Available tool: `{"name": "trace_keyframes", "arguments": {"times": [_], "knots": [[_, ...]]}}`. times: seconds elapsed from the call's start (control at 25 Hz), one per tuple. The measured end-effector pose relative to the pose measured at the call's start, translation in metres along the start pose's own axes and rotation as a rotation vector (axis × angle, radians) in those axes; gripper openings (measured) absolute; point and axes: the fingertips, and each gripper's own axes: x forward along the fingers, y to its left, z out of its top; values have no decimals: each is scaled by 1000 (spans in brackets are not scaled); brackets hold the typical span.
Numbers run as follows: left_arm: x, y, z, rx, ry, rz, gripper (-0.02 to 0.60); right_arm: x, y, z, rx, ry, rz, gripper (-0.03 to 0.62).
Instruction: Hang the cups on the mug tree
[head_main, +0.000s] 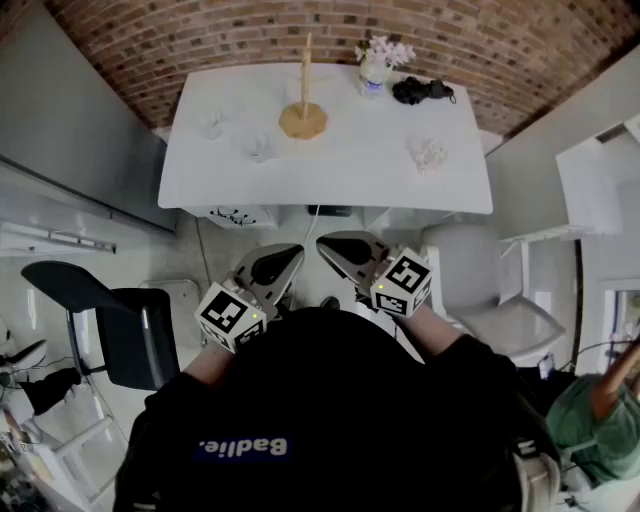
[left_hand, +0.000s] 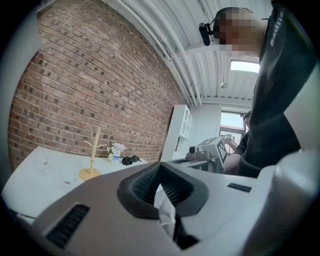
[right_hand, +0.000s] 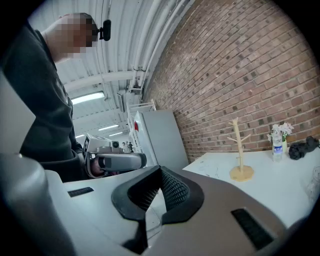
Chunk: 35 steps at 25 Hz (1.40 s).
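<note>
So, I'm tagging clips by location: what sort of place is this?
Probably a workshop or lab: bare red brick wall, exposed white ceiling pipes, plain white table with a wooden mug tree.

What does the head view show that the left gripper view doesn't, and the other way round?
Only the head view: the black chair and the white chair on the floor near the person, seen from above.

Only the left gripper view: the left gripper seen close up with its jaws shut and empty, the ribbed ceiling and a white shelf unit.

Both: the white table, the wooden mug tree, the flower vase, a black bundle, the brick wall and the right gripper.
</note>
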Motion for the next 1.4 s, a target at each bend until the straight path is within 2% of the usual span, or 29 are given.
{"name": "trace_keyframes", "arguments": {"times": [0.64, 0.92, 1.12, 1.24, 1.4], "knots": [[-8, -2, -4, 13, 12, 15, 0, 5, 11, -1, 1, -8, 16, 28], [1, 1, -4, 50, 17, 60, 0, -7, 0, -2, 11, -32, 0, 29], [7, 10, -11, 9, 2, 87, 0, -8, -12, -15, 28, -33, -10, 29], [8, 25, -10, 26, 2, 89, 0, -1, -19, -13, 16, -28, -20, 30], [15, 69, -6, 52, -19, 108, 0, 19, -42, -2, 2, -20, -56, 30]]}}
